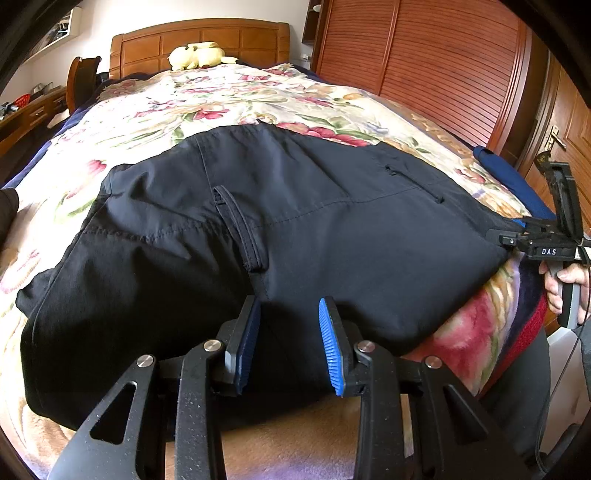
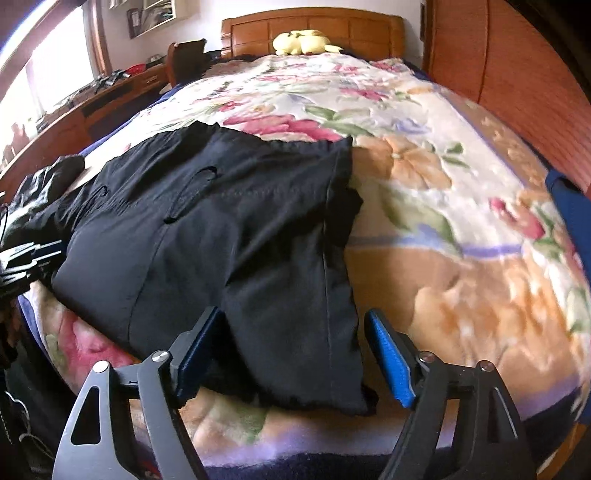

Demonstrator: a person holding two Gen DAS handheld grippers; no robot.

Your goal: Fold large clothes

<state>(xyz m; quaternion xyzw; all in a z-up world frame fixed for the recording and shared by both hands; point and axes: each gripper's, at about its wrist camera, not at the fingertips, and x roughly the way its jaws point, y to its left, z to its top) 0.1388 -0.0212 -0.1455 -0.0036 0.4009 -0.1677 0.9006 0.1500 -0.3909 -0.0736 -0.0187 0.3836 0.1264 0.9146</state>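
Black trousers (image 1: 295,221) lie folded on the floral blanket (image 1: 221,99) near the bed's front edge. In the left wrist view my left gripper (image 1: 290,321) is open, its blue pads just above the trousers' near edge beside a belt loop. In the right wrist view the trousers (image 2: 229,229) show their folded right end, and my right gripper (image 2: 295,332) is open wide, one finger on each side of that end, not closed on it. The right gripper also shows at the trousers' right edge in the left wrist view (image 1: 517,240).
A yellow plush toy (image 1: 197,55) sits by the wooden headboard (image 1: 199,35). A wooden slatted wardrobe (image 1: 424,55) stands along the right. A desk and chair (image 2: 181,59) stand at the left. A blue cloth (image 1: 509,173) lies at the bed's right edge.
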